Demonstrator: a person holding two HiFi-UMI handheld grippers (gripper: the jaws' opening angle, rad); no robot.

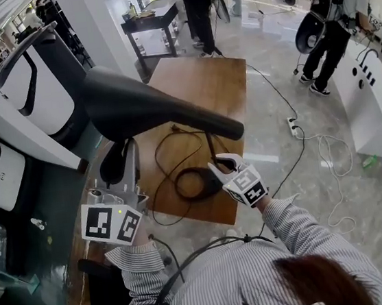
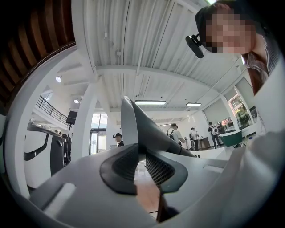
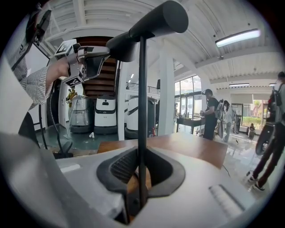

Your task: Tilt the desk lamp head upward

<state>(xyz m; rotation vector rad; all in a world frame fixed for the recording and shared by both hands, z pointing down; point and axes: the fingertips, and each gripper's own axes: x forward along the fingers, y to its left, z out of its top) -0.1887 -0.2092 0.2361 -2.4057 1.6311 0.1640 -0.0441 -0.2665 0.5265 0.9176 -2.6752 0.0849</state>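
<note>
- Left gripper view: the left gripper [image 2: 141,165] had its jaws drawn nearly together. The pads pinched the thin edge of the lamp head [image 2: 149,129], which ran up and away between them.
- Right gripper view: the right gripper [image 3: 141,171] was closed snug on the lamp's thin black stem [image 3: 142,111]. The stem stood upright between the pads.
- Same view: the lamp head sat atop the stem. It slanted up from its broad end, held in the left gripper, to its rounded tip at upper right.
- Head view: the lamp head stretched across above the wooden table [image 1: 217,83]. Its broad end was at the left gripper and its narrow tip above the right gripper.
- A black cable [image 1: 184,177] lay in loops on the table under the lamp head, bunched near the foot of the stem.
- A striped sleeve [image 1: 289,219] led back from the right gripper.
- Beyond the table were a pale polished floor [image 1: 284,68] with people standing, and white machines to the left.
</note>
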